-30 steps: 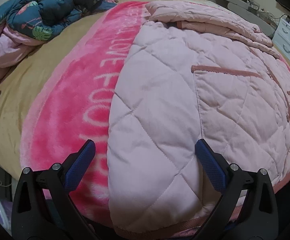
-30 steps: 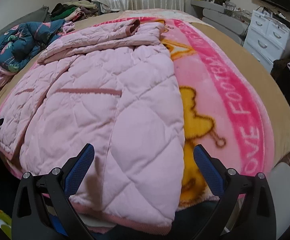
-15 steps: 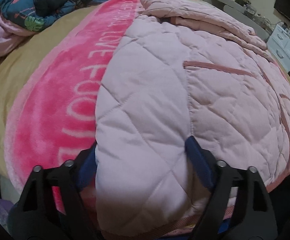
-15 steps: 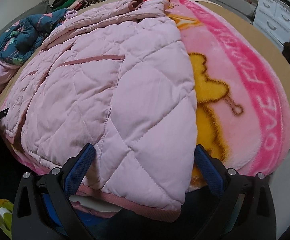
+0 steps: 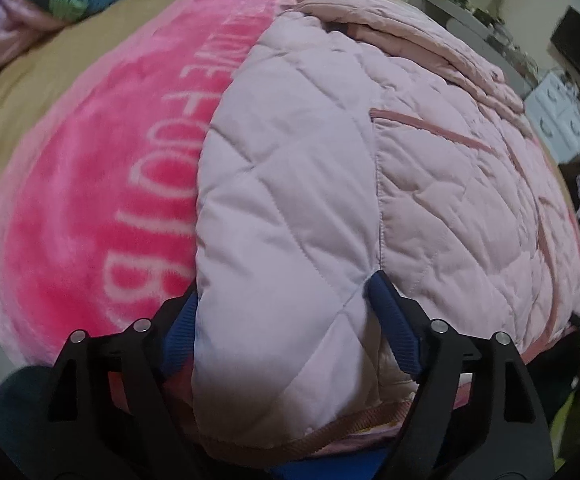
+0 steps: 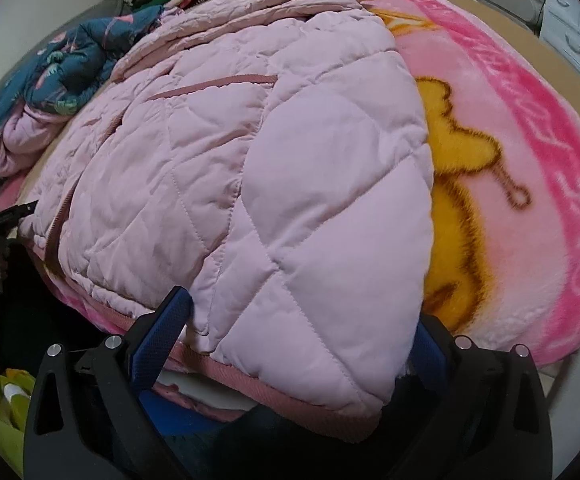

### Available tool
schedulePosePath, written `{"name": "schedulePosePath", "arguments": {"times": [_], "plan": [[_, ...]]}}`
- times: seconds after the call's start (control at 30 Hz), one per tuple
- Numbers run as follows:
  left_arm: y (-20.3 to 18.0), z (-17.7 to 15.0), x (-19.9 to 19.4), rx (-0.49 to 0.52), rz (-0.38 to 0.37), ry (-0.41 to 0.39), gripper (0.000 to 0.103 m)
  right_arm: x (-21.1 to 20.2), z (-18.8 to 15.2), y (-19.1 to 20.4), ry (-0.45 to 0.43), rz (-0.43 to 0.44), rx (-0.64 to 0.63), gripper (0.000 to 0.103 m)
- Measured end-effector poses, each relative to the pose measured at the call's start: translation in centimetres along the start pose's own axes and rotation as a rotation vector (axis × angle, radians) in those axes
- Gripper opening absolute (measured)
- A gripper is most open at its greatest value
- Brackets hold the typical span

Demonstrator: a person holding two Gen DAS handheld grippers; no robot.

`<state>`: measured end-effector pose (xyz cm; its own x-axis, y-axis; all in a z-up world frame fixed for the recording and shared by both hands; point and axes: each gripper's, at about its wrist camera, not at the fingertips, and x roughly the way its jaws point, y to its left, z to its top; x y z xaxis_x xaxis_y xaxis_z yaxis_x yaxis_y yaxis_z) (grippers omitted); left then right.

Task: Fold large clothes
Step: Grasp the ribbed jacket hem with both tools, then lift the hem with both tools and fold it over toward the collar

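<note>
Landmark: we take the pink blanket (image 5: 90,184) with white lettering as our reference; it covers the bed from edge to edge.
Jacket: the pink quilted jacket (image 5: 429,184) lies flat on top of the blanket, its hem hanging over the blanket's near edge, its sleeves folded across the end far from us.
Left gripper: the left gripper (image 5: 286,312) straddles the jacket's near corner, the corner beside the blanket's lettered band. We see its blue pads (image 5: 389,328) pressed into the padding on both sides (the fabric bulges between them), so it is clenched on the jacket, with the jaws easing slightly apart.
Right gripper: the right gripper (image 6: 301,336) sits at the jacket's other near corner, beside the yellow figure (image 6: 457,208) on the blanket. The jacket is between its jaws, one pad (image 6: 162,340) bearing against the fabric; the other is hidden behind the padding, so we cannot tell whether it grips.
Beyond the blanket: a dark blue patterned garment (image 6: 78,68) is heaped past the blanket's side edge.
</note>
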<state>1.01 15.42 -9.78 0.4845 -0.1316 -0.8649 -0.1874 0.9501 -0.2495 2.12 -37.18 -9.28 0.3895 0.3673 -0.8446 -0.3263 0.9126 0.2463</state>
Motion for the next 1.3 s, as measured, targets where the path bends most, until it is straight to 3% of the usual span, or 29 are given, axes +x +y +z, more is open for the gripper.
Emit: {"name": "schedulePosePath", "arguments": {"times": [0.1, 0.13, 0.17, 0.23, 0.33, 0.43, 0.53, 0.97, 1.3], "plan": [[-0.3, -0.1, 0.1, 0.010, 0.015, -0.003, 0.074, -0.7, -0.3, 0.2, -0.025, 0.033, 0.008, 0.076], [-0.5, -0.1, 0.2, 0.018, 0.024, -0.004, 0.073, -0.9, -0.4, 0.2, -0.032, 0.043, 0.011, 0.063], [-0.7, -0.1, 0.2, 0.026, 0.033, -0.005, 0.069, -1.3, -0.4, 0.5, -0.046, 0.059, 0.013, 0.049], [-1.0, -0.2, -0.1, 0.033, 0.027, -0.008, 0.057, -2.3, -0.1, 1.0, -0.090, 0.072, 0.024, 0.033], [-1.9, -0.2, -0.8, 0.061, 0.025, -0.032, 0.034, -4.1, 0.7, 2.0, -0.166, 0.072, 0.017, 0.024], [-2.4, -0.1, -2.3, 0.071, 0.004, -0.088, 0.016, -6.2, 1.8, 2.1, -0.252, 0.082, 0.007, 0.020], [-3.0, 0.6, -4.2, 0.085, -0.015, -0.158, 0.010, -8.2, 3.1, 2.1, -0.335, 0.106, 0.012, 0.019], [-6.3, 6.0, -10.1, 0.153, -0.038, -0.378, 0.010, -11.9, 9.4, 2.3, -0.497, 0.123, 0.014, 0.019], [-7.2, 9.2, -11.3, 0.149, -0.053, -0.448, 0.010, -13.0, 12.4, 1.2, -0.556, 0.123, 0.059, 0.019]]}}
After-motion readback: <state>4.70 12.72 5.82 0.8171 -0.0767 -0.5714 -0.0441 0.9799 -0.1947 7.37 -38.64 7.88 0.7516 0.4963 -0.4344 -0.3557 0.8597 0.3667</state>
